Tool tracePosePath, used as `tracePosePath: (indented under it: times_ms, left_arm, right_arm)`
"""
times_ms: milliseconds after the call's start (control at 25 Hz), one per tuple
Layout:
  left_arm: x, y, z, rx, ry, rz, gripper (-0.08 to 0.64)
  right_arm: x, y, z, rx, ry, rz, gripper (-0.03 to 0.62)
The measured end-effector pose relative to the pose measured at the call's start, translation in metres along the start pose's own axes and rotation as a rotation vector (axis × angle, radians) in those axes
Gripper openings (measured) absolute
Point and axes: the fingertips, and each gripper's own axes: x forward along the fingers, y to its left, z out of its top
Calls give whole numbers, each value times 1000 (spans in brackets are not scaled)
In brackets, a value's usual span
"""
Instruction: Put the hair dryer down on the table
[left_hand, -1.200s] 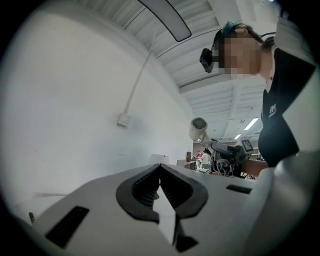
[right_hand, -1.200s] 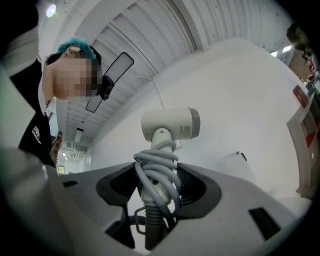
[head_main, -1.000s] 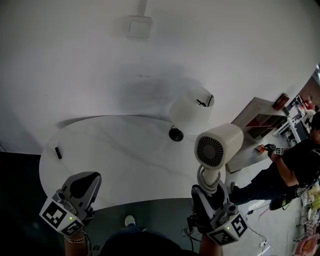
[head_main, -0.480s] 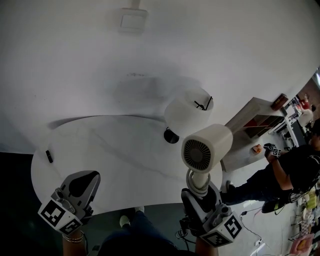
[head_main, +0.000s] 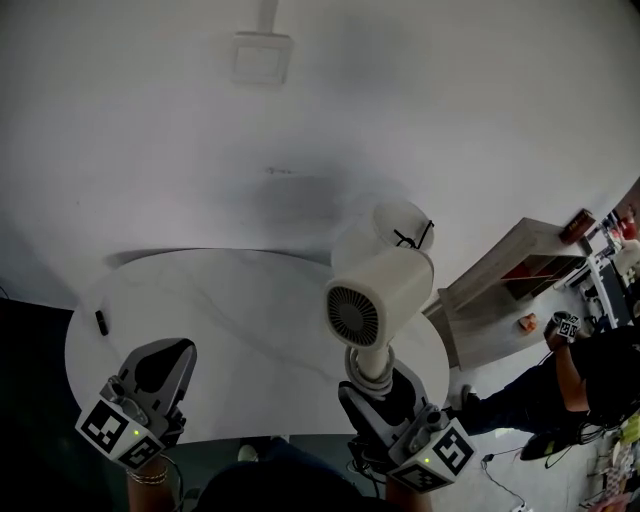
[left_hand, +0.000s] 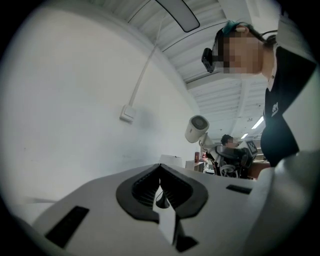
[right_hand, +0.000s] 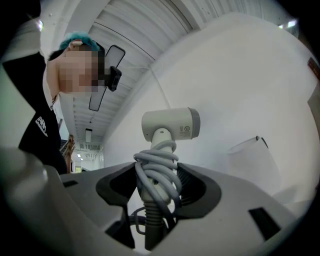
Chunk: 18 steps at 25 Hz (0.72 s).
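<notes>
One round white surface (head_main: 240, 300) stood against a pale wall, seen from above. Two hand-held grippers were over its near edge, each carrying one cube with square markers.

The right hand-held gripper (head_main: 385, 392), over the surface's near right edge, was clamped on the handle of the one cream hair dryer (head_main: 378, 298). The dryer stood upright, raised above the right part of the surface and not touching it, its round rear grille turned toward the head camera. One grey cord (right_hand: 157, 170) was coiled round the handle, right where the jaws pinched it.

The left hand-held gripper (head_main: 163, 368), over the surface's near left edge, had its jaws pressed together with nothing between them.

One small black object (head_main: 101, 322) lay at the surface's far left edge. One white cylindrical thing (head_main: 403, 222) stood at its far right edge, partly behind the dryer. Beyond the surface's right side were one low white shelf unit (head_main: 505, 262) and one person (head_main: 590, 365) in dark clothes.
</notes>
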Motion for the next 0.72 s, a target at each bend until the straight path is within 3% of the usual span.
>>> tracePosePath:
  times_ms: [720]
  left_arm:
    - [22,15,-19,-8,25,132,17]
  right_arm:
    - [25,-11,-51,-6,176,195,249]
